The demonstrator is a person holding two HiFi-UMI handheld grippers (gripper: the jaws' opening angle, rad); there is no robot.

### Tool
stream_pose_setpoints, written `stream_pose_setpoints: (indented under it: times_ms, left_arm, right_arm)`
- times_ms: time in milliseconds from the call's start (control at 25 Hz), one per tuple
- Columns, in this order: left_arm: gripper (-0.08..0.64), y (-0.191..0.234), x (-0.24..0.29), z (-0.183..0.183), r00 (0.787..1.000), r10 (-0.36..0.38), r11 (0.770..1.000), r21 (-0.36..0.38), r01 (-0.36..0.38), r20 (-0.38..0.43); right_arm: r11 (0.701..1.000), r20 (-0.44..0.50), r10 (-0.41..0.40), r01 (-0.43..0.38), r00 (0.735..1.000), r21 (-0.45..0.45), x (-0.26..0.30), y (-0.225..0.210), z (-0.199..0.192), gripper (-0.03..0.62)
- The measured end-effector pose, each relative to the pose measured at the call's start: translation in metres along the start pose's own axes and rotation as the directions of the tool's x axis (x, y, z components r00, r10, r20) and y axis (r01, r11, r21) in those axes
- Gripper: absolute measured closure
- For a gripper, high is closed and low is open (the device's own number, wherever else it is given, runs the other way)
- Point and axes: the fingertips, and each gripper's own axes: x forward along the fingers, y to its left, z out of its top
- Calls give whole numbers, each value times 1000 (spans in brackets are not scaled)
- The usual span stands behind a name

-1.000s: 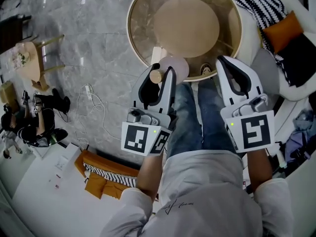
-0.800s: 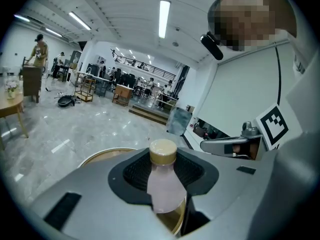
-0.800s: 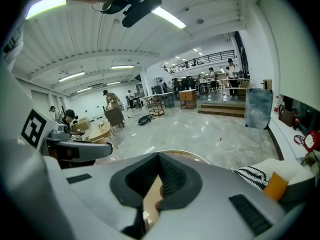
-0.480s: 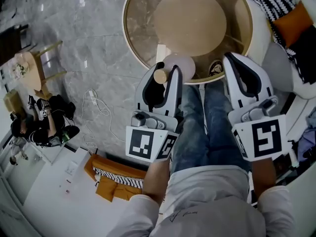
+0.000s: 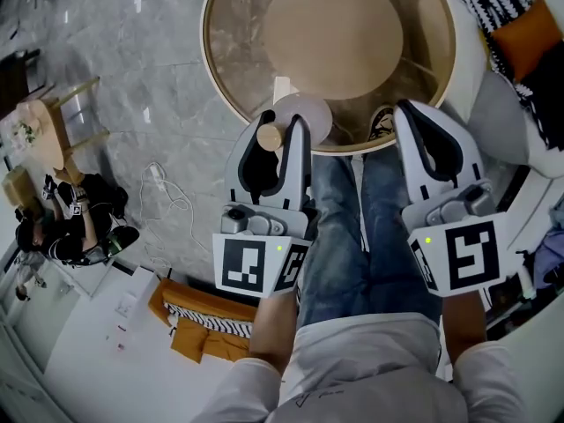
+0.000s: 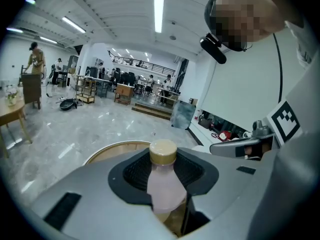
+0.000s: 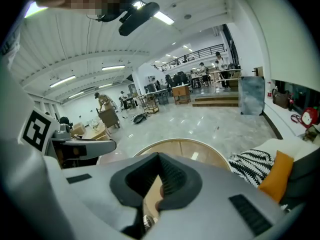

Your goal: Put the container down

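Container (image 6: 165,186), pale pink with a tan cap, is clamped in the left hand-held gripper (image 5: 282,123) at the near rim of the round glass counter (image 5: 205,33). Contact with the glass is not determinable. Right hand-held gripper (image 5: 414,117) is closed, nothing held. The base should be carried further inboard and levelled, and the jaws parted only once its weight is borne.

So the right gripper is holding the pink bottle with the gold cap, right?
No, the left gripper holds the pink bottle with the gold cap. The left gripper view shows its jaws shut on it. The right gripper has nothing between its jaws.
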Motion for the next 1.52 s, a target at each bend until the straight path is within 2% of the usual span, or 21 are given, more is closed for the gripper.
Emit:
stream_pose_setpoints:
  times_ms: [280,840,1040,1520]
  left_arm:
    - [416,7,15,-14,1000,-13,1000,-26,13,-17]
    - [415,23,42,-31,999,-23,1000,-19,22,-29]
    - [414,32,46,-38,999,-28,1000,-3,28,-39]
    - [416,46,68,-54,1000,-11,1000,-2,11,-12]
  right_arm:
    - [1000,-7,-18,18,1000,2,15,-7,-7,577]
    - [1000,-60,-9,10,998,23,39,-5,-35,577]
    - [1000,-49,-13,14,999,27,47,-4,-41,577]
    - [1000,-48,-9,10,999,23,62,-10,-57,577]
